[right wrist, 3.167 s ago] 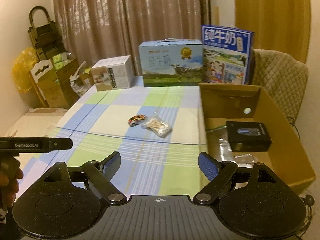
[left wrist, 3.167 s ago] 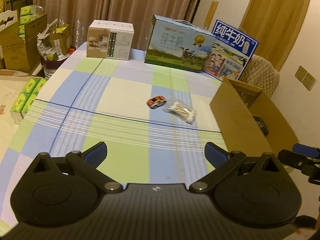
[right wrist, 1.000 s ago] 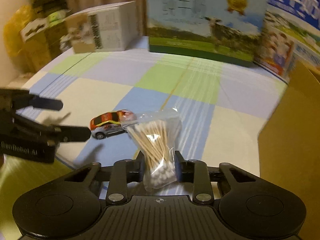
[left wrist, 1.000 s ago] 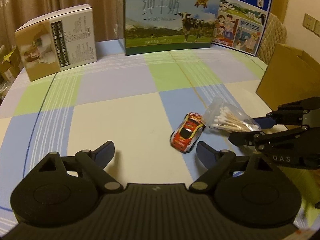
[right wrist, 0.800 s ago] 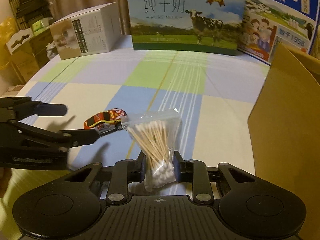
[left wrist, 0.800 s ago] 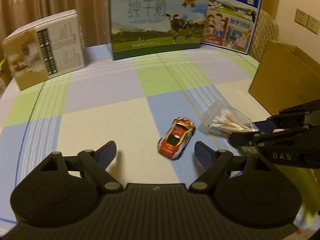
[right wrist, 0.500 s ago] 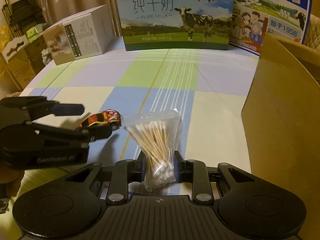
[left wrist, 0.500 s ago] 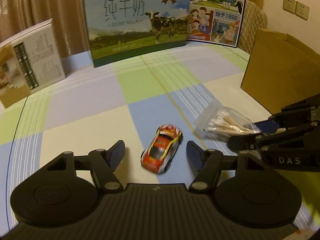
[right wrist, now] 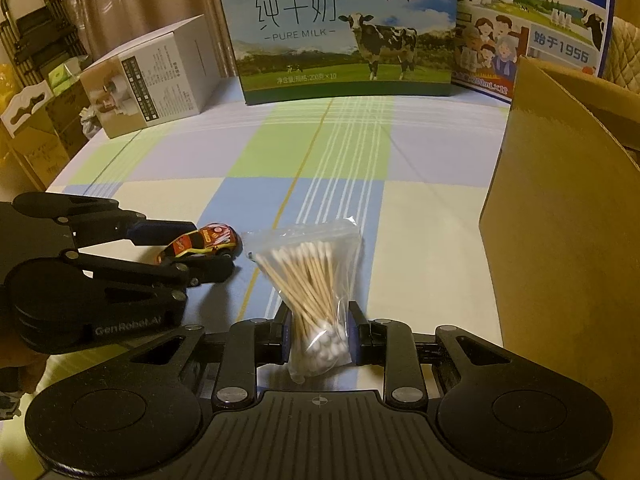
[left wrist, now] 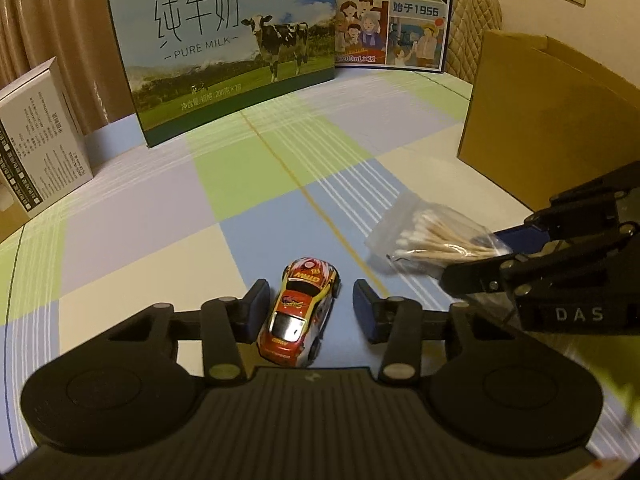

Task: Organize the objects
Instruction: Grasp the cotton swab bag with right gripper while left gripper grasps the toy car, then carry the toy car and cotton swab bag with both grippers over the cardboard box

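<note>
A small red and yellow toy car (left wrist: 300,312) stands on the checked tablecloth (left wrist: 248,168). My left gripper (left wrist: 310,306) straddles it and its jaws are closing. The left pad sits close against the car's side, and a gap shows at the right pad. From the right wrist view the car (right wrist: 200,244) lies between the left gripper's (right wrist: 192,250) fingers. My right gripper (right wrist: 319,332) is shut on a clear bag of cotton swabs (right wrist: 308,272), pinching its lower end. The bag (left wrist: 432,236) also shows in the right gripper (left wrist: 492,254) at the right of the left wrist view.
An open cardboard box (right wrist: 560,220) stands at the right edge of the table. Along the back stand a pure-milk carton (left wrist: 224,48), a blue milk carton (left wrist: 392,12) and a white box (left wrist: 36,148). A padded chair and stacked boxes lie beyond the table.
My left gripper has come forward over the toy car and its jaws have narrowed around it. The right gripper keeps its grip on the swab bag, nearly still.
</note>
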Available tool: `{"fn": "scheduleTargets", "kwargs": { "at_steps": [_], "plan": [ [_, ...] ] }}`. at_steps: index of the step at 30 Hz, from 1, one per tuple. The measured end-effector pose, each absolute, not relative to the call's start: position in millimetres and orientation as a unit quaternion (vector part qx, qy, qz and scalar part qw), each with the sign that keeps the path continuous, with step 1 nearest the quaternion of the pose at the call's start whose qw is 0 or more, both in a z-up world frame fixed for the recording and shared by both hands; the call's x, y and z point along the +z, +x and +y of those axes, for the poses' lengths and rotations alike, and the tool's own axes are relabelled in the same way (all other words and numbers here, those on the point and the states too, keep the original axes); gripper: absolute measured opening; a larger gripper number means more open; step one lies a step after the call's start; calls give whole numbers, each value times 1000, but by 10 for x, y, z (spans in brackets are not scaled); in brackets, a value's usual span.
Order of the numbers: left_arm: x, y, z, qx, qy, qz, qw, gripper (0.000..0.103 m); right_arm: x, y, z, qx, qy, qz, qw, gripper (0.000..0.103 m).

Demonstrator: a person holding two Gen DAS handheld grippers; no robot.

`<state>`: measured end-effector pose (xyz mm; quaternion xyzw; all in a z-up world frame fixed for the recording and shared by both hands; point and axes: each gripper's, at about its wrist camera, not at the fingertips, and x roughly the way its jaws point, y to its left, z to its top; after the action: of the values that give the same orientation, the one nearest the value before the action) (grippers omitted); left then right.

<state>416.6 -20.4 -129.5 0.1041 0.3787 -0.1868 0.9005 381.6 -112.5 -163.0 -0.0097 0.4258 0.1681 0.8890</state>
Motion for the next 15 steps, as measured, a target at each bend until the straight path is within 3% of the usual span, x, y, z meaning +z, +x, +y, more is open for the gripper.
{"fn": "scheduleTargets", "kwargs": {
  "at_steps": [2, 15],
  "plan": [
    [-1288, 4164, -188, -185, 103, 382, 900, 29, -1628, 3811, -1123, 169, -8, 427, 889, 23],
    [-1215, 3905, -69, -152, 49, 424, 891, 27, -1479, 3642, -1087, 183, 10, 421, 888, 23]
  ]
}}
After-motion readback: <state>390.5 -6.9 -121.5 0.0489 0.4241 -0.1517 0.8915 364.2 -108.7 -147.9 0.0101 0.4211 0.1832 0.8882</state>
